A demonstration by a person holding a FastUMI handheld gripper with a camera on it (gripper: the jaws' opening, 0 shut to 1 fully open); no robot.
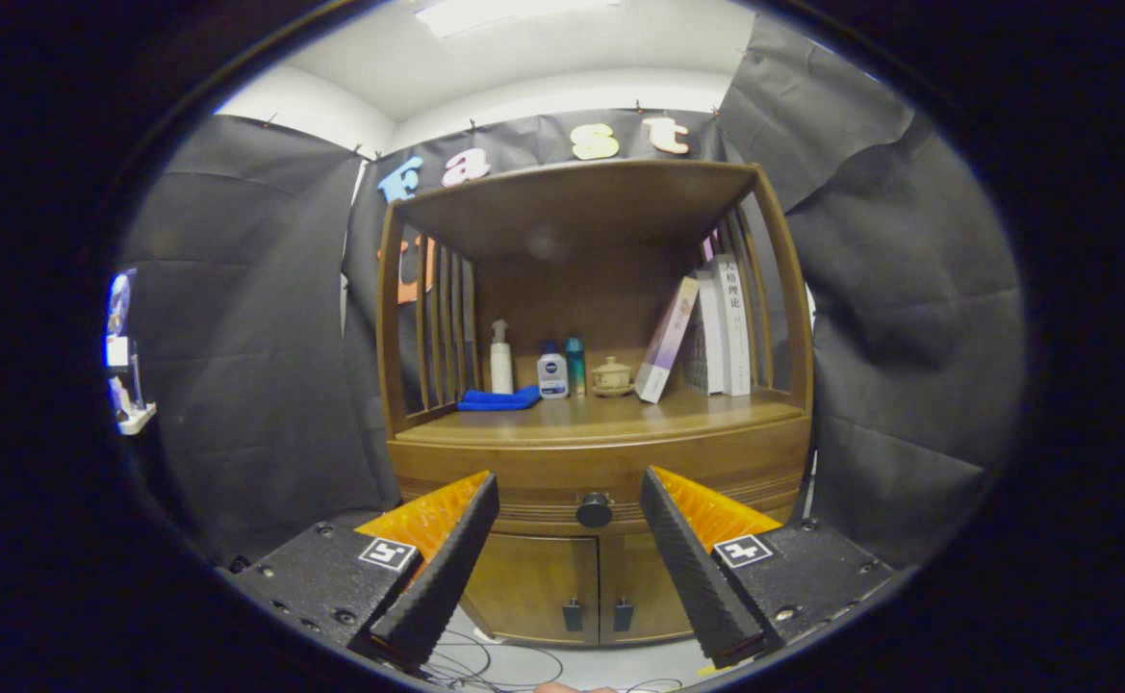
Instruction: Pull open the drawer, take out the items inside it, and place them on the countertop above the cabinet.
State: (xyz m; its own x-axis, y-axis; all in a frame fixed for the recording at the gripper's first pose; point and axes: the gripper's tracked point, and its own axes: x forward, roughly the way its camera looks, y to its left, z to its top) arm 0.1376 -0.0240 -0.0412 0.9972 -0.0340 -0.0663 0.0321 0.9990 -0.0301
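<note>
Black-draped booth walls frame a brown wooden cabinet whose shut drawer's round dark knob lies straight ahead, beyond and centred between the gripper's spread, empty fingers.

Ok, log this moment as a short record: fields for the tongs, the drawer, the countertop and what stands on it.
tongs: open, empty, short of the cabinet
drawer: shut, its dark round knob seen between the fingers, ahead of them
countertop: wooden, bare at the front
items at back: folded blue cloth, white pump bottle, small lidded teapot, leaning books
lower doors: shut
</note>
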